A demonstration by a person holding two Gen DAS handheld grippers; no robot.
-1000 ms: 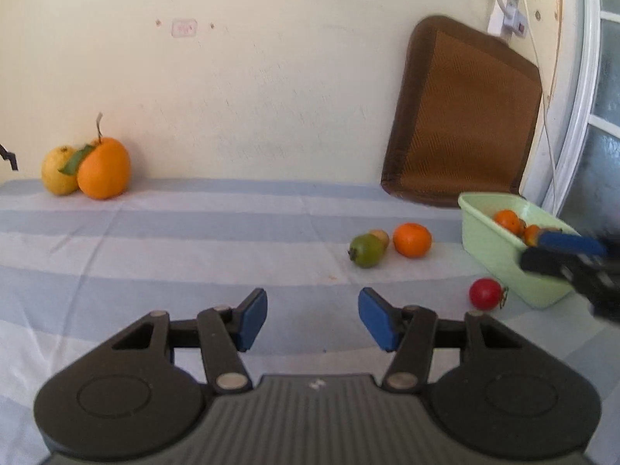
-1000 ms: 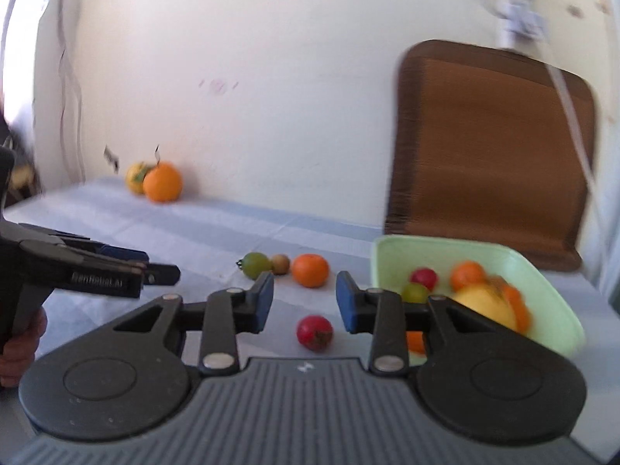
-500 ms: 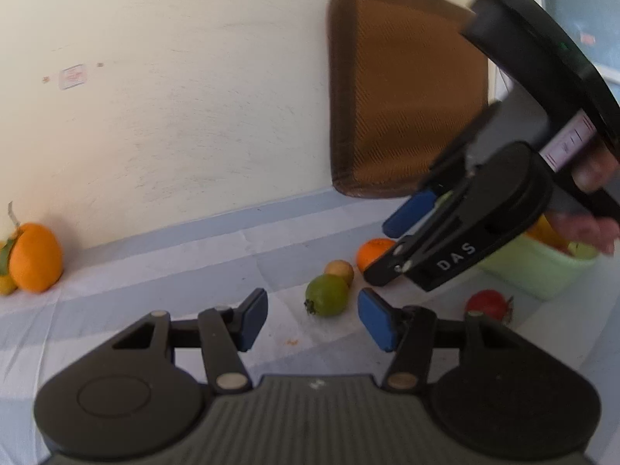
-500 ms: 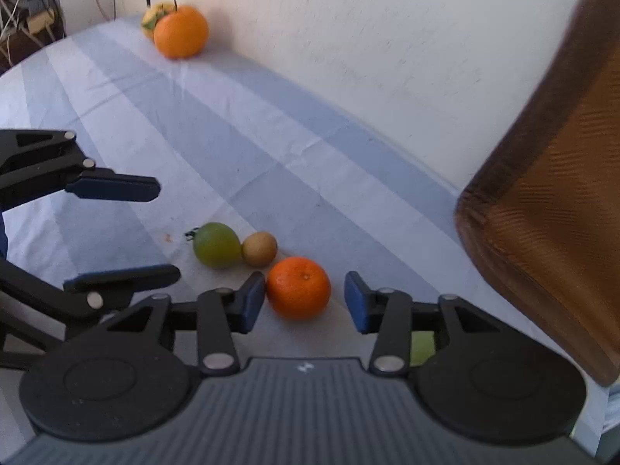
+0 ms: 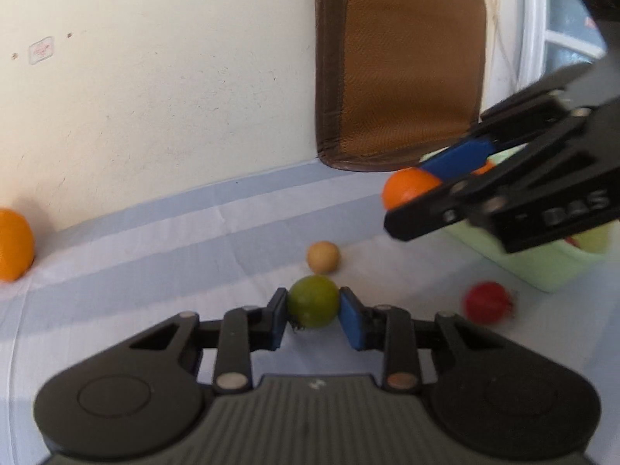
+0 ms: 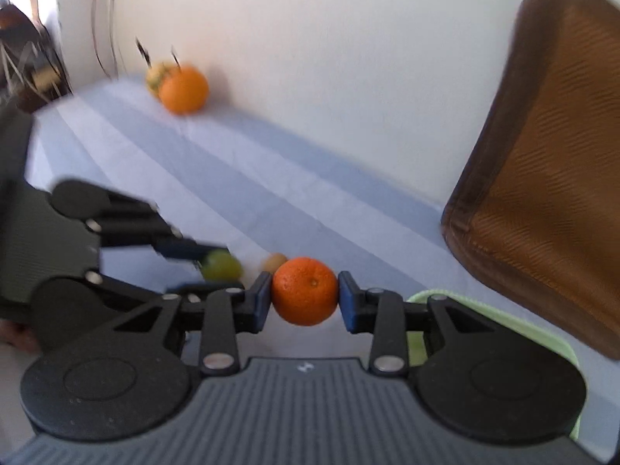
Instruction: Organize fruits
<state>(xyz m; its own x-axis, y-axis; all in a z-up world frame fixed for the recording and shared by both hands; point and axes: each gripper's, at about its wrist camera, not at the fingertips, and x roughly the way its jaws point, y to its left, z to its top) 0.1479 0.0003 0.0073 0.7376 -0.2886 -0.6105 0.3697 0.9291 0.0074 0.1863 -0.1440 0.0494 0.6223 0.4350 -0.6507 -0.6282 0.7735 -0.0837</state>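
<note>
Now | left gripper (image 5: pixel 313 314) pinching green fruit (image 5: pixel 314 306) | right gripper (image 6: pixel 304 302) pinching orange (image 6: pixel 304 290)

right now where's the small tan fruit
In the left wrist view the small tan fruit sits on the striped cloth, just beyond the green fruit.

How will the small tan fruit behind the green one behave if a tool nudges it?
The small tan fruit looks round and smooth, so it would probably roll across the striped cloth. It seems small and likely light, so a slight bump may send it off. It lies loose just behind the green fruit in the left tool.
</note>
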